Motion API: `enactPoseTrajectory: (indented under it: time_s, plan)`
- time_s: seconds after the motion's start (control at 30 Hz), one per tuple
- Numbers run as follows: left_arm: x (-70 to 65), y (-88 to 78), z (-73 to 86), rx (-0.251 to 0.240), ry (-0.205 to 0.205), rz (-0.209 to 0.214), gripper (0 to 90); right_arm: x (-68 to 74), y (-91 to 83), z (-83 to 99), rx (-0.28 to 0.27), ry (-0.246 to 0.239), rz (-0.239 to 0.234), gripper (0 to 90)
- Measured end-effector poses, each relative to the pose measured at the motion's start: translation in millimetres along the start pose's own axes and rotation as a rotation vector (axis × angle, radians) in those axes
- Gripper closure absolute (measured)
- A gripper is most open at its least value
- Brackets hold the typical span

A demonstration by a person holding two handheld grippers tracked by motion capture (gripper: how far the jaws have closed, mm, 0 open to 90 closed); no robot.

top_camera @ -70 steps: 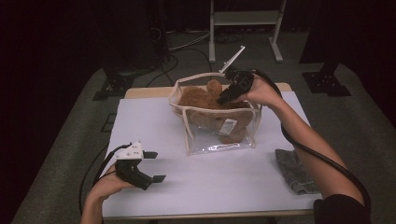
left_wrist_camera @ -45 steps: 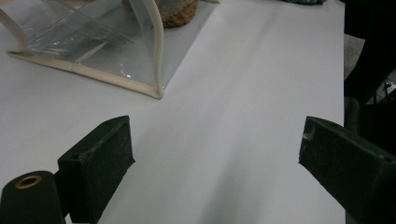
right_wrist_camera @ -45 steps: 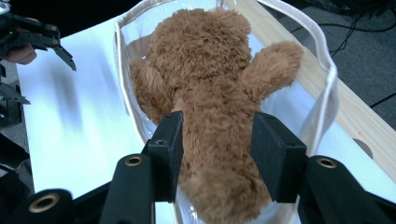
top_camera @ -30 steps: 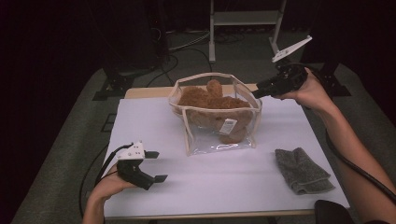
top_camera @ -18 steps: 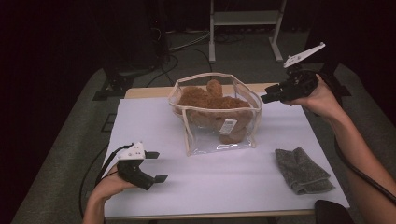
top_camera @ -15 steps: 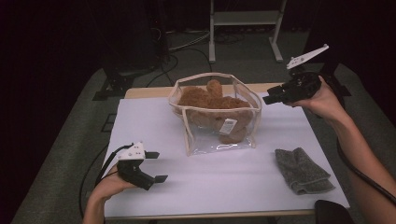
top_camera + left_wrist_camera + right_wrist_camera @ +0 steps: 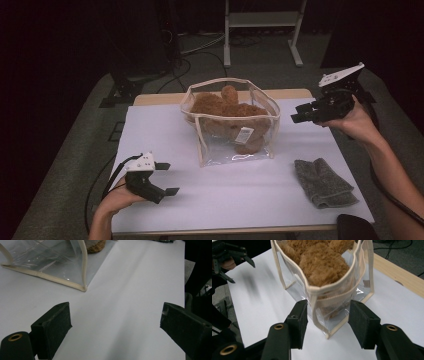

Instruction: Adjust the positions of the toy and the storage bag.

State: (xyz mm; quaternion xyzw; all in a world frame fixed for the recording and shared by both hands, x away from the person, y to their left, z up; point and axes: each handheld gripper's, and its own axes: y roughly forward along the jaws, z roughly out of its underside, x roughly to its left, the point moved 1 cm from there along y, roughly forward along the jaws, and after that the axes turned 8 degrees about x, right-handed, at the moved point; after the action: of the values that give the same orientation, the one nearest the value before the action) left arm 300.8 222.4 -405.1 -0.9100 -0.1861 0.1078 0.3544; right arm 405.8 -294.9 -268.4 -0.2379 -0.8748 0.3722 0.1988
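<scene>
The right hand-held gripper (image 7: 300,113) hangs in the air above the right edge of the tabletop (image 7: 165,130), toward the far right corner, with the person's right hand (image 7: 352,120) behind it. Its jaws stand apart with nothing between the pads, and they have just been opening further. They point across the tabletop at the clear bag (image 7: 235,145). In the right gripper view the bag's near corner seam (image 7: 322,322) appears in the gap between the two black jaws, but it lies farther off and the pads are clear of it.

The clear bag stands upright near the middle of the tabletop, closer to the far edge, its cream-trimmed mouth open at the top. A brown plush toy (image 7: 225,107) fills it, the fur rising to the rim; a small white tag shows through the front wall.

A grey cloth (image 7: 324,182) lies crumpled near the front right corner, well apart from the bag.

The left hand-held gripper (image 7: 166,178) sits low at the front left corner, held in the left hand (image 7: 117,197), jaws wide apart and empty. The left gripper view shows bare white tabletop between its jaws, with the bag's bottom corner (image 7: 83,287) beyond them.
</scene>
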Motion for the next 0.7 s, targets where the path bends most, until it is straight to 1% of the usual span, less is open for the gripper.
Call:
enactPoseTrajectory:
  time_s: [0.23, 0.4, 0.53, 0.7]
  plan:
    - [-0.1, 0.8, -0.3, -0.002, -0.001, 0.005, 8.9, -2.9, 1.4, 19.3, -0.009, 0.029, -0.008, 47.2]
    - [1.3, 0.4, -0.2, -0.004, 0.0, 0.005, 8.9, -4.7, 2.9, 29.1, -0.011, 0.043, -0.008, 47.1]
    - [1.6, 0.8, -1.0, -0.006, 0.004, 0.008, 8.9, -6.7, 7.2, 38.2, -0.01, 0.061, -0.018, 46.6]
    - [2.0, 1.0, -0.7, -0.003, 0.003, 0.009, 8.8, -8.2, 12.4, 48.3, -0.012, 0.072, -0.025, 45.7]
